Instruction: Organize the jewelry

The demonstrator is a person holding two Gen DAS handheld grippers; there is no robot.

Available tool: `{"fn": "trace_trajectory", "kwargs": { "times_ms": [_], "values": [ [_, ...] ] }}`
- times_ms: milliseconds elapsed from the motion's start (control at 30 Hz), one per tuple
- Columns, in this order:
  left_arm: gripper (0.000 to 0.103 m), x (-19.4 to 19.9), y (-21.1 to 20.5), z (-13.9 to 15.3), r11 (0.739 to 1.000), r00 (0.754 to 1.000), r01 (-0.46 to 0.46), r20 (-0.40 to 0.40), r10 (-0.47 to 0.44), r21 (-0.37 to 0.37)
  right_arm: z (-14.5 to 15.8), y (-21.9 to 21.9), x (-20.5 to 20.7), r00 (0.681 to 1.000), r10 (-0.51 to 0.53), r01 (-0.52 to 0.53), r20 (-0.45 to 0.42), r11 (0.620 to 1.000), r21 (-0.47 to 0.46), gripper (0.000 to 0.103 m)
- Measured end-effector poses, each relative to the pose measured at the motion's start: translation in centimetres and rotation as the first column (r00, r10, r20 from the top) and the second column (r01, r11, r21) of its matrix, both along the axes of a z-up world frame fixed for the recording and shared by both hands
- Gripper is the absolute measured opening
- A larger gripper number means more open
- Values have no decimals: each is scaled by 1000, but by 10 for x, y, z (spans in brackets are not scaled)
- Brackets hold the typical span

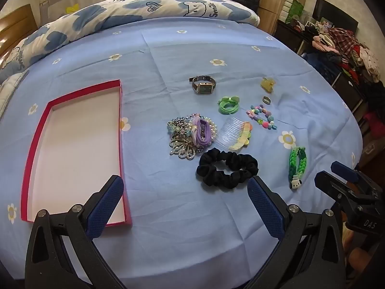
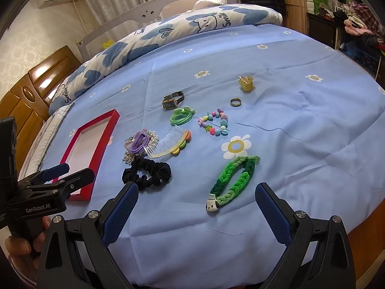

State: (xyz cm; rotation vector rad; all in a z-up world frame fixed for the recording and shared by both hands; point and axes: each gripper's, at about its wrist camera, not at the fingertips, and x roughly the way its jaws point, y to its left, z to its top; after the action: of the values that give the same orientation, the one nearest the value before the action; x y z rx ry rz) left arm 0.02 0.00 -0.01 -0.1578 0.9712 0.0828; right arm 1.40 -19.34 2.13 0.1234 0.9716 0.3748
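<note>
An empty red box [image 1: 38, 142] with a white floor lies at the left on the blue sheet; it also shows in the right wrist view [image 2: 113, 120]. Jewelry lies spread to its right: a black scrunchie [image 1: 227, 167] [image 2: 146, 172], a green braided band [image 1: 297, 166] [image 2: 232, 180], a clear comb [image 1: 232, 133], a beaded pile with a purple tie [image 1: 190, 136], a watch [image 1: 203, 85], a green hair tie [image 1: 228, 104], a bead bracelet [image 1: 261, 119], a ring [image 1: 267, 100] and a yellow clip [image 1: 268, 84]. My left gripper [image 1: 185, 200] is open and empty, near the scrunchie. My right gripper [image 2: 196, 204] is open and empty, just before the braided band.
A folded blue-and-white quilt [image 1: 120, 12] lies along the far side of the bed. A wooden headboard [image 2: 31, 91] stands at the left. Piled clothes on dark furniture [image 1: 341, 48] stand beyond the bed's right edge.
</note>
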Motion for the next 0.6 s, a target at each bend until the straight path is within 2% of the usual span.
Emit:
{"fn": "trace_trajectory", "kwargs": {
  "times_ms": [600],
  "values": [
    [103,3,-1,-6,1000,1000,-2,-10,2,-3,-1,0,1,1000,-1,1,-10,1000,-2,99]
  ]
}}
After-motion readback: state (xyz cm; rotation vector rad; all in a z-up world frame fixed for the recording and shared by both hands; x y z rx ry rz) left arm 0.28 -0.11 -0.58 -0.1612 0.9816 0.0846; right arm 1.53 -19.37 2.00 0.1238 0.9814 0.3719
